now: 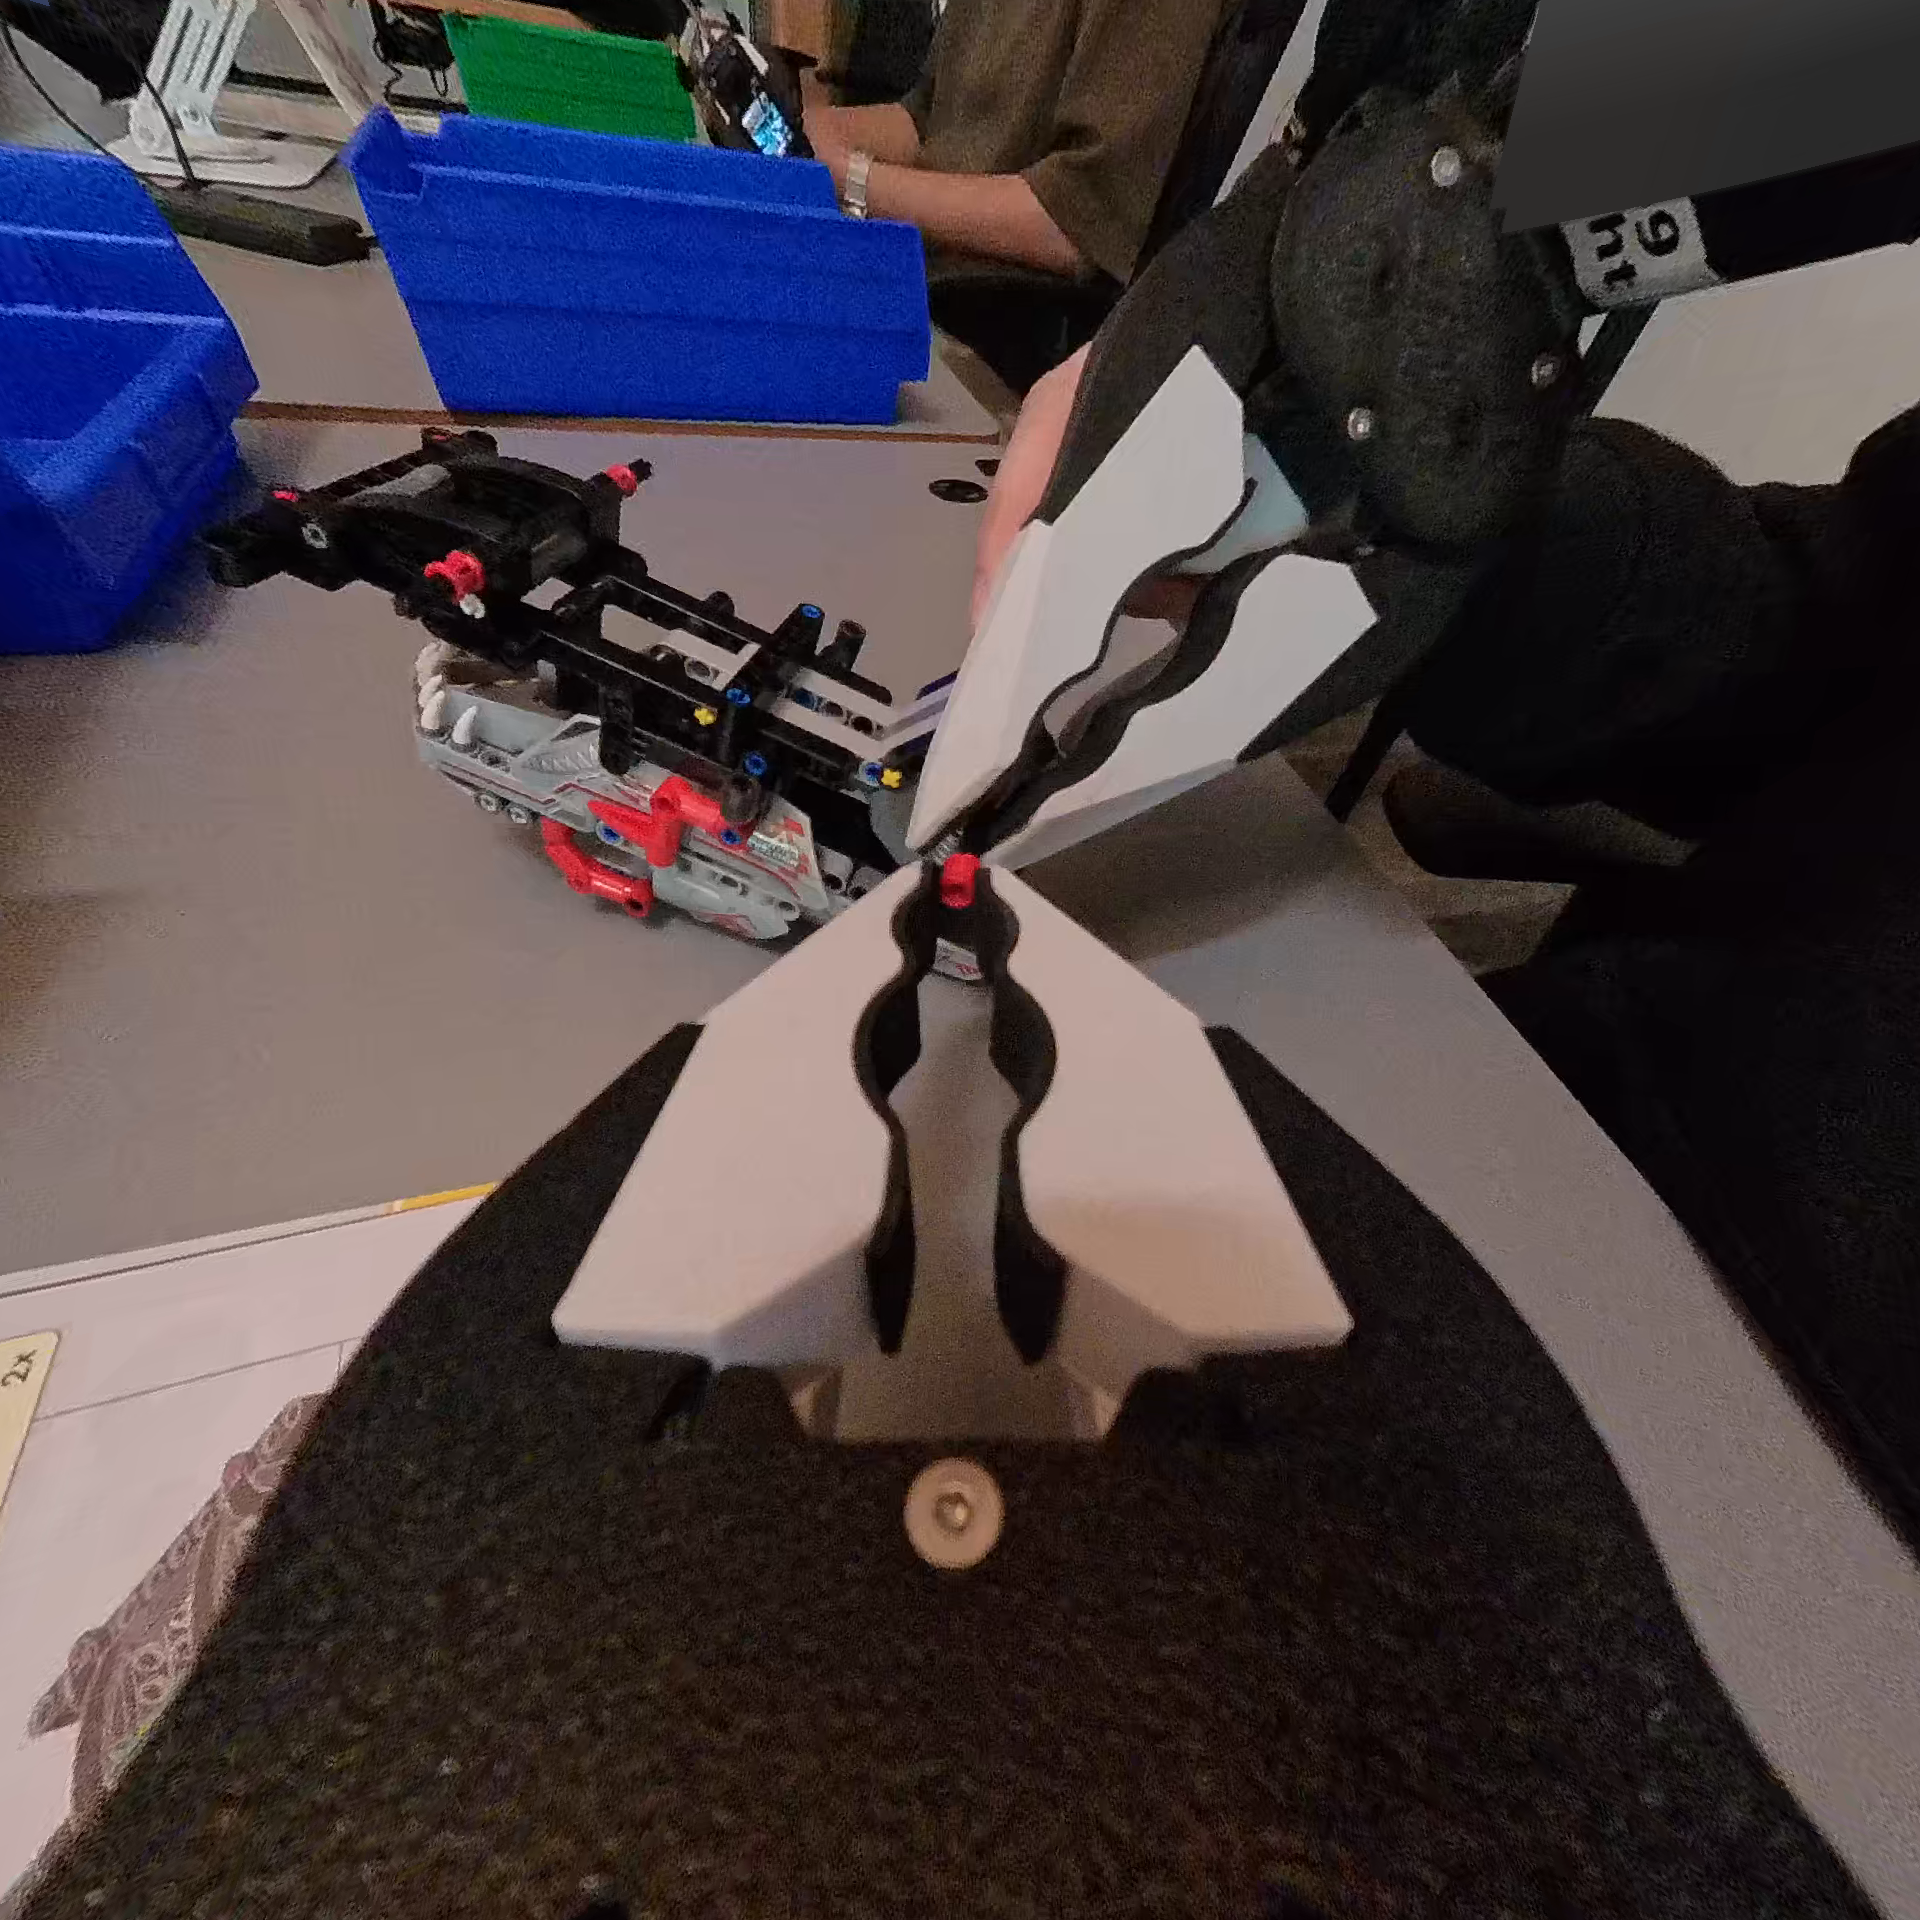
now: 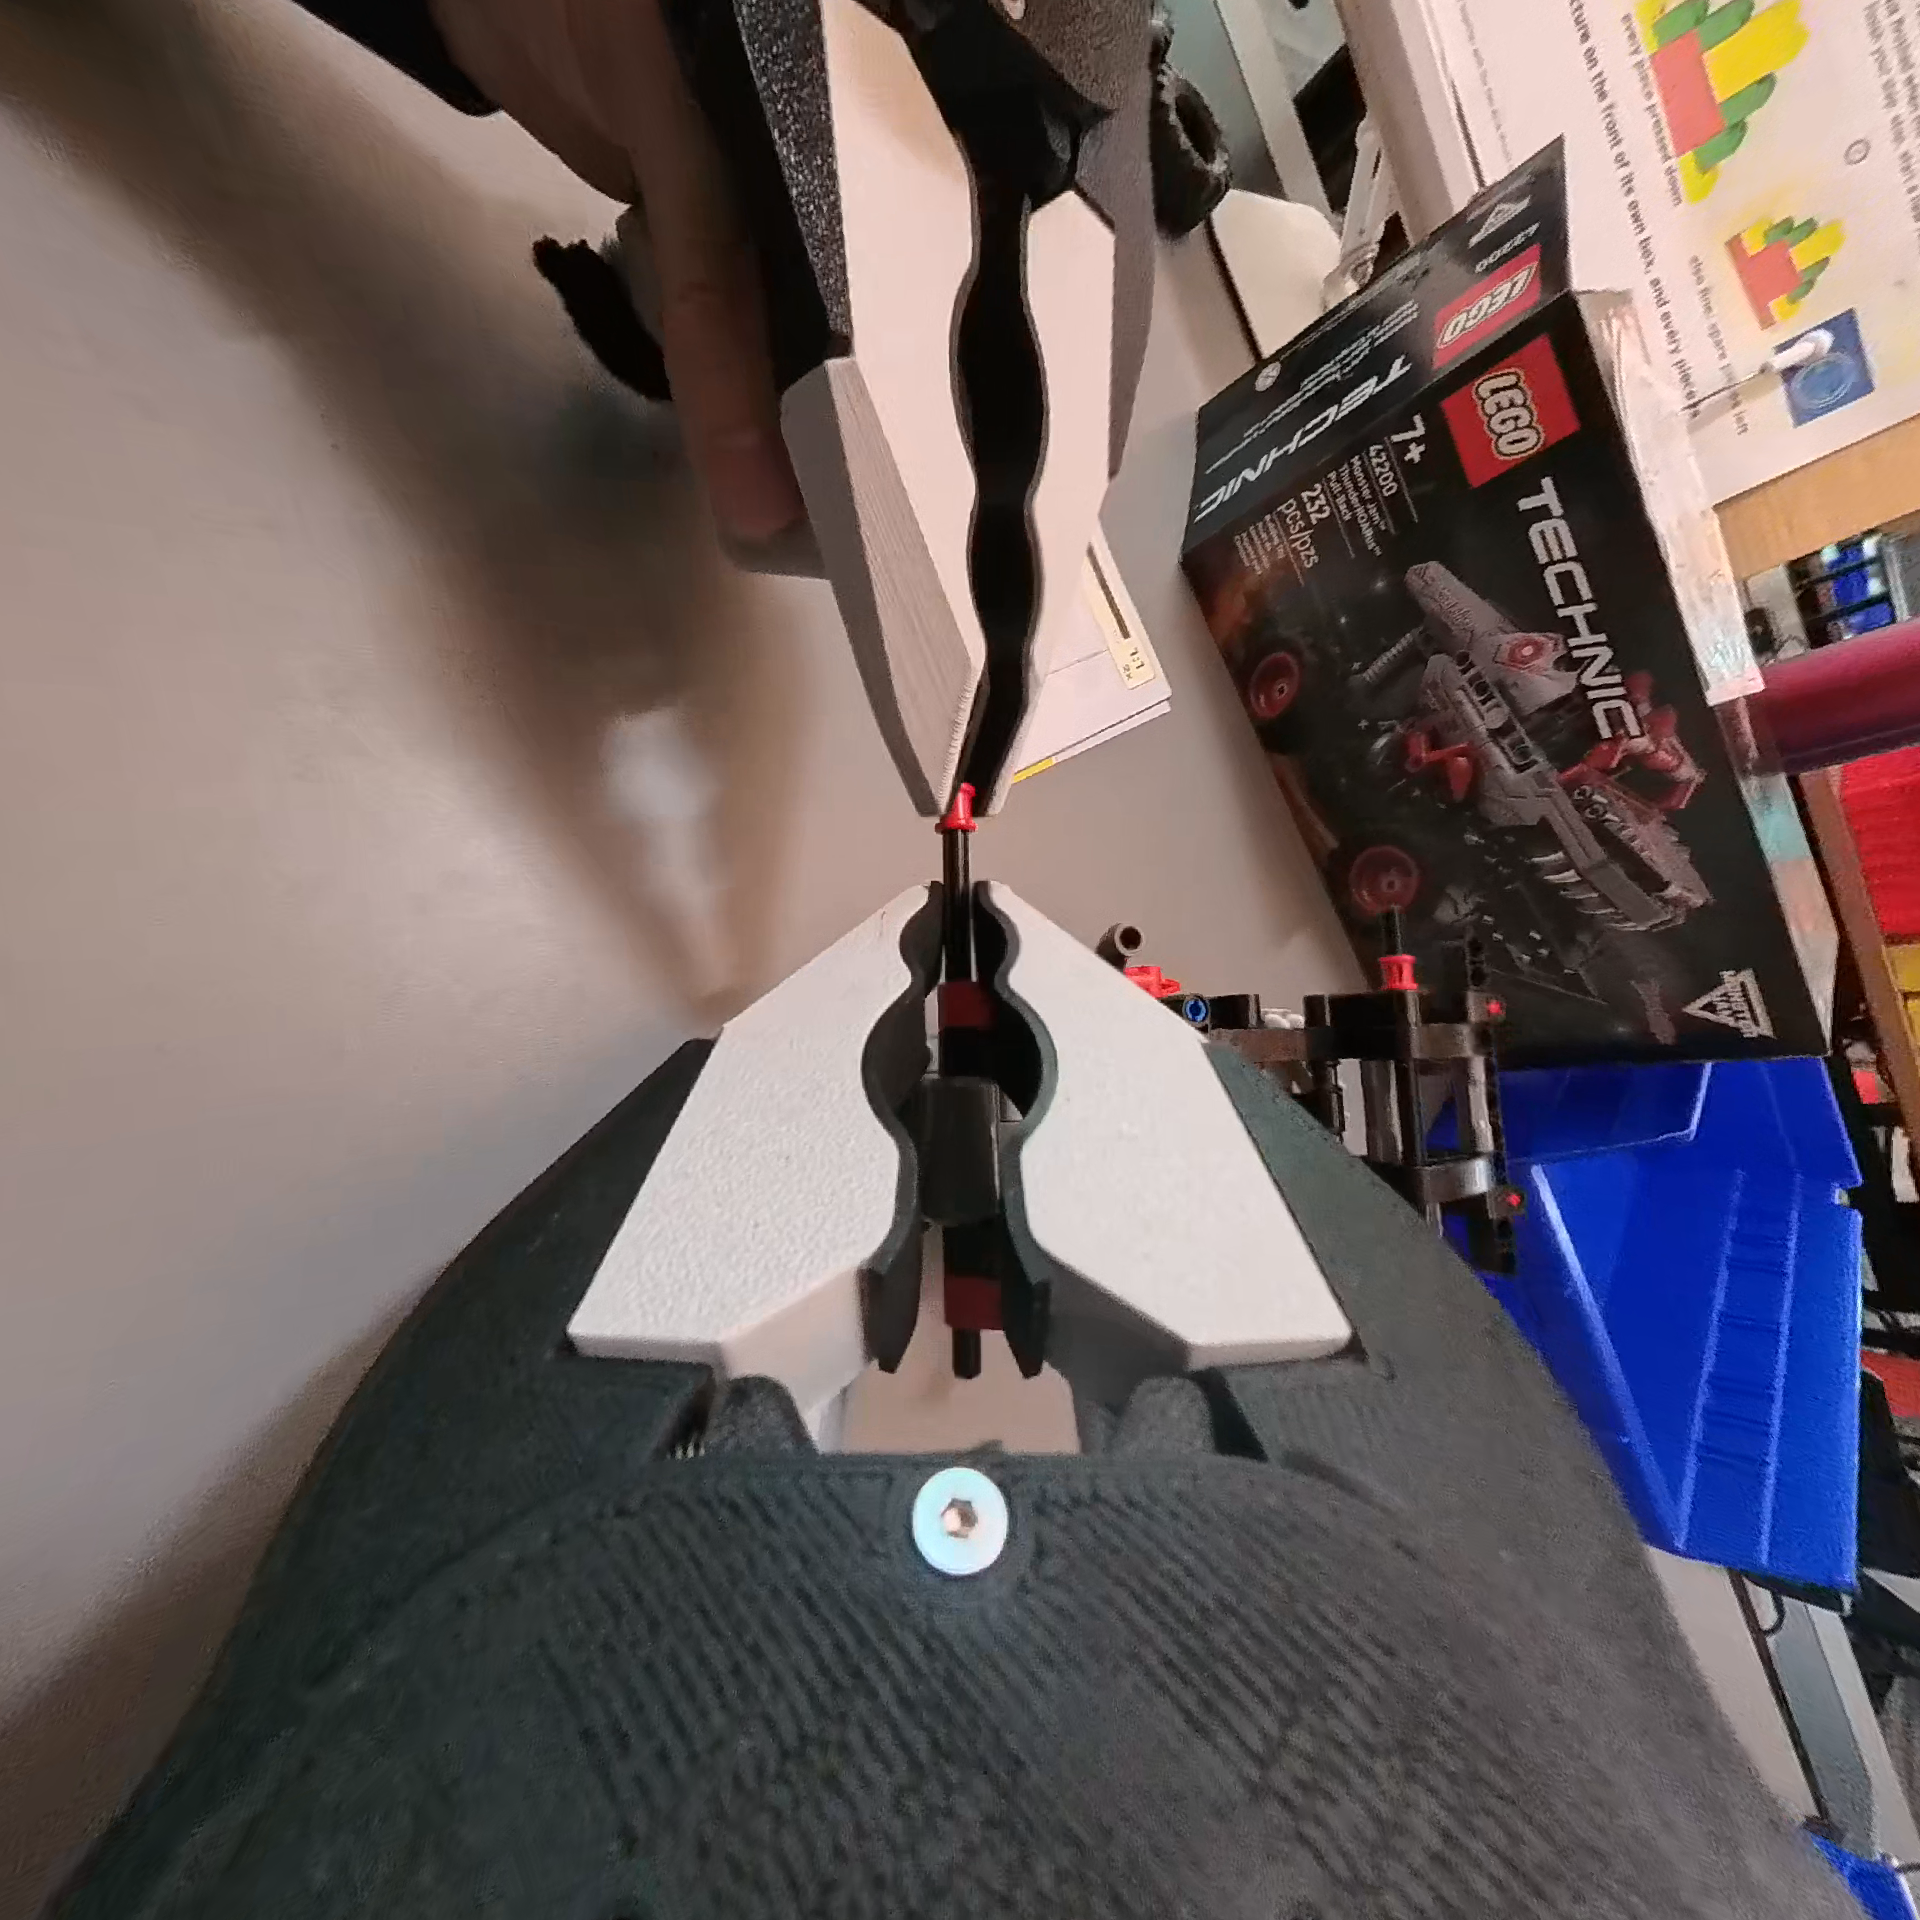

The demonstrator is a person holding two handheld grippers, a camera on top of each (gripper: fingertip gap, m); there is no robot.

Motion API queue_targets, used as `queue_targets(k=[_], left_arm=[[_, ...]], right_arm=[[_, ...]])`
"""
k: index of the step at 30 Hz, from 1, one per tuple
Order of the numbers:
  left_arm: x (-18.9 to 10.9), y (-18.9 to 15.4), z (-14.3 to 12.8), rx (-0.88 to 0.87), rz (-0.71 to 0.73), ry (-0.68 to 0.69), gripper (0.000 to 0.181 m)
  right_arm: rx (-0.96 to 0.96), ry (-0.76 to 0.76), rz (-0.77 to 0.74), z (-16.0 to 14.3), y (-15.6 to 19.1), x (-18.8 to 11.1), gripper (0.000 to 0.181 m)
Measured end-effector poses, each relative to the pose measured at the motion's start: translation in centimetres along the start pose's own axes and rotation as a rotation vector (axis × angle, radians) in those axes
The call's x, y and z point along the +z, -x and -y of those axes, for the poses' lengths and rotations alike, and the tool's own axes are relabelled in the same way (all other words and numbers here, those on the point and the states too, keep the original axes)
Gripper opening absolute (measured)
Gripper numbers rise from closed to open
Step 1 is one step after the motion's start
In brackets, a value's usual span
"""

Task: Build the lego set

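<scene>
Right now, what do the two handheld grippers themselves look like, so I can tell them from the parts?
Both match: the left gripper and right gripper each have two pale grey wedge fingers lined with wavy black pads, on a textured black body with one silver screw. The right one bears a white label. No cables or sleeves show.

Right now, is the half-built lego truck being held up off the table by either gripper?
No. In the left wrist view the truck rests on the grey table, and the left gripper pinches only a small red piece.
</scene>
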State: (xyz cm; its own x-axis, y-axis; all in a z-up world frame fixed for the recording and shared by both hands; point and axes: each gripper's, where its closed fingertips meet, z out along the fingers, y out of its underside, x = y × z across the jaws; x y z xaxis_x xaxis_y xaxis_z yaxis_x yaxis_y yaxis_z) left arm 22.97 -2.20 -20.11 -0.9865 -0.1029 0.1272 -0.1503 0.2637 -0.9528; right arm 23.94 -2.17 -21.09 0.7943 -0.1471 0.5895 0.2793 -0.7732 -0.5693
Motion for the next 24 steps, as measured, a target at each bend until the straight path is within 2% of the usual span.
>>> queue_targets(k=[1, 15, 24], left_arm=[[0.00, 0.04, -0.06, 0.007, 0.007, 0.006, 0.004], [-0.11, 0.26, -0.07, 0.076, 0.039, -0.008, 0.004], [0.59, 0.47, -0.03, -0.055, -0.019, -0.038, 0.003]], right_arm=[[0.006, -0.002, -0.005, -0.02, -0.06, -0.15, 0.005], [-0.031, 0.049, -0.021, -0.26, -0.08, -0.30, 0.003], [-0.046, 0.029, -0.036, -0.72, -0.19, -0.39, 0.002]])
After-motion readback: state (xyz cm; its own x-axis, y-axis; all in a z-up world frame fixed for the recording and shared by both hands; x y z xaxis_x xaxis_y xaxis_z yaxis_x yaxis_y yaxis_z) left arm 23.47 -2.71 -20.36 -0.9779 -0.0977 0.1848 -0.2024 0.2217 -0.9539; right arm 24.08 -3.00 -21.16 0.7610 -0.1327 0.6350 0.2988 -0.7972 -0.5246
